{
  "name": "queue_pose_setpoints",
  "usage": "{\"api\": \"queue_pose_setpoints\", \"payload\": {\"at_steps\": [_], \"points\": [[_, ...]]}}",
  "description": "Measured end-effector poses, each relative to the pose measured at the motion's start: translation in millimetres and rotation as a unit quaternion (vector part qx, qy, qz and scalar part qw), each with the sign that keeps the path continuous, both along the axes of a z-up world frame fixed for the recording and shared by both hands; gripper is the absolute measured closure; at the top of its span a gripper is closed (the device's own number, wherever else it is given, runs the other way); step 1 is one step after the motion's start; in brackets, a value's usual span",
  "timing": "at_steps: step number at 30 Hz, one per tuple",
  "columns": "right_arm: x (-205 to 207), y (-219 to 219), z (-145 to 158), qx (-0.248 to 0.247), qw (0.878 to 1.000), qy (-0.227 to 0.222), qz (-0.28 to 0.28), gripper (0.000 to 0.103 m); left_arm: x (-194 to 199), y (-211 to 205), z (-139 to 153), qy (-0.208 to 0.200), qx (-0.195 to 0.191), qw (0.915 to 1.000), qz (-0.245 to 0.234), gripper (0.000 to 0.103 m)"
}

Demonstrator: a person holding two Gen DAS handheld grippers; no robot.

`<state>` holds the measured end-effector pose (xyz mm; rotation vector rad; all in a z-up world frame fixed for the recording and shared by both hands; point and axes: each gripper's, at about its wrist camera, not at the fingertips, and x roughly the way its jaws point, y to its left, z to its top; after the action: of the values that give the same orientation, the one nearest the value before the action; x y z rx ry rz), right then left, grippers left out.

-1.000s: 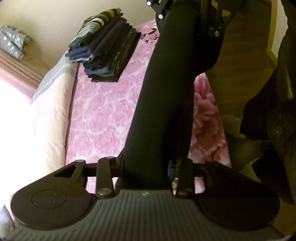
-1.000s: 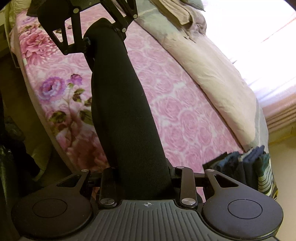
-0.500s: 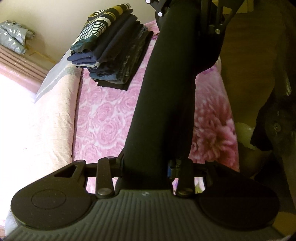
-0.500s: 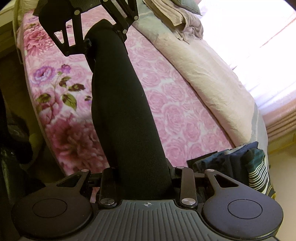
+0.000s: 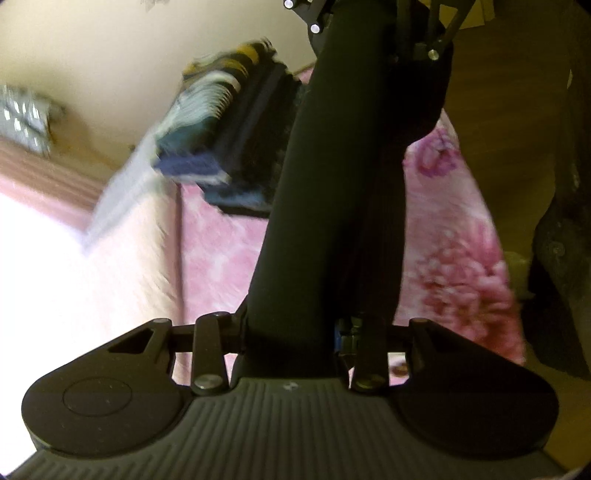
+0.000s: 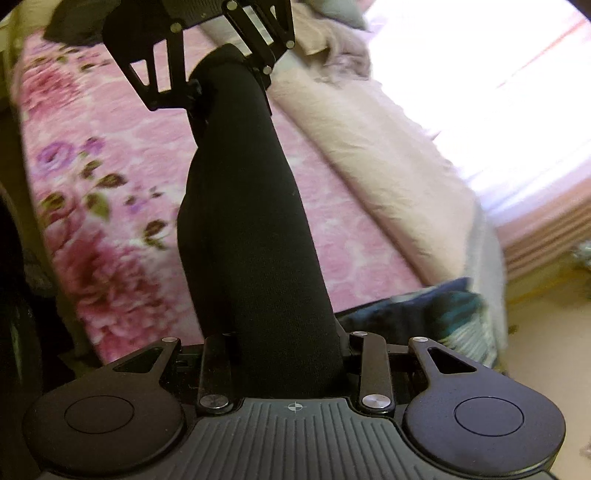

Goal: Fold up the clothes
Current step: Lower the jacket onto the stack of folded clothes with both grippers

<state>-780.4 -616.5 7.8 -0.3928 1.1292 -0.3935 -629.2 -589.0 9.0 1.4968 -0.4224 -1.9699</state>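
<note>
A black folded garment [image 5: 332, 206] is stretched taut between my two grippers, above the pink floral bed. In the left wrist view my left gripper [image 5: 314, 328] is shut on its near end, and the right gripper [image 5: 373, 33] holds the far end at the top. In the right wrist view my right gripper [image 6: 284, 354] is shut on the near end of the garment [image 6: 251, 236], and the left gripper [image 6: 218, 70] clamps the far end. The fingertips are hidden by the cloth.
A stack of folded dark and striped clothes [image 5: 236, 136] lies on the pink floral bedspread [image 5: 443, 258] near the wall; it also shows in the right wrist view [image 6: 424, 317]. A beige quilt [image 6: 376, 158] lies along the window side. A dark-clothed person [image 5: 561, 258] stands at the bed's edge.
Both grippers carry the black garment toward the stack of folded clothes, which now looks nearer and blurred. Both grips are unchanged.
</note>
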Motion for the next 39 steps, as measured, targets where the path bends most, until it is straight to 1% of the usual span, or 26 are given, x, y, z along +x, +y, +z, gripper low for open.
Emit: {"api": "queue_pose_setpoints", "payload": {"at_steps": [4, 7, 11, 14, 18, 22, 25, 26, 28, 30, 31, 33, 34, 36, 38, 39], "points": [[0, -21, 45, -0.045, 0.998, -0.015, -0.03, 0.07, 4, -27, 32, -0.001, -0.039, 0.9985, -0.038, 0.069], [-7, -40, 81, -0.091, 0.994, -0.027, -0.049, 0.07, -2, -54, 66, 0.003, -0.083, 0.9946, -0.062, 0.069], [-26, -81, 124, -0.147, 0.986, -0.034, -0.073, 0.07, -24, -96, 107, 0.011, -0.141, 0.9866, -0.081, 0.069], [-47, -118, 149, -0.176, 0.98, -0.036, -0.084, 0.07, -50, -133, 129, 0.023, -0.172, 0.981, -0.086, 0.069], [-82, -176, 170, -0.204, 0.975, -0.032, -0.083, 0.07, -94, -188, 143, 0.037, -0.197, 0.9767, -0.077, 0.069], [-121, -252, 171, -0.211, 0.975, -0.035, -0.064, 0.07, -130, -245, 139, 0.042, -0.203, 0.9772, -0.045, 0.069], [-142, -312, 164, -0.211, 0.976, -0.035, -0.045, 0.07, -159, -288, 126, 0.029, -0.209, 0.9773, -0.018, 0.069], [-148, -330, 160, -0.214, 0.975, -0.034, -0.036, 0.07, -167, -299, 122, 0.023, -0.215, 0.9762, -0.01, 0.069], [-158, -356, 152, -0.233, 0.971, -0.039, -0.022, 0.07, -180, -313, 110, 0.012, -0.238, 0.9712, 0.006, 0.069], [-168, -366, 129, -0.259, 0.965, -0.049, -0.009, 0.07, -189, -319, 92, 0.006, -0.261, 0.9652, 0.02, 0.069], [-172, -370, 114, -0.267, 0.962, -0.054, -0.004, 0.07, -193, -318, 72, 0.004, -0.259, 0.9655, 0.025, 0.069], [-179, -372, 70, -0.268, 0.962, -0.059, 0.005, 0.07, -199, -312, 26, 0.0, -0.246, 0.9687, 0.034, 0.069], [-183, -373, 45, -0.258, 0.964, -0.059, 0.007, 0.07, -202, -307, 1, -0.006, -0.231, 0.9723, 0.035, 0.069], [-190, -370, -6, -0.225, 0.973, -0.043, 0.018, 0.07, -207, -292, -52, -0.025, -0.194, 0.9802, 0.03, 0.068], [-197, -361, -46, -0.182, 0.983, -0.026, 0.029, 0.07, -209, -273, -88, -0.041, -0.175, 0.9834, 0.024, 0.068], [-199, -356, -58, -0.176, 0.984, -0.021, 0.031, 0.07, -210, -264, -104, -0.049, -0.167, 0.9845, 0.021, 0.068]]}}
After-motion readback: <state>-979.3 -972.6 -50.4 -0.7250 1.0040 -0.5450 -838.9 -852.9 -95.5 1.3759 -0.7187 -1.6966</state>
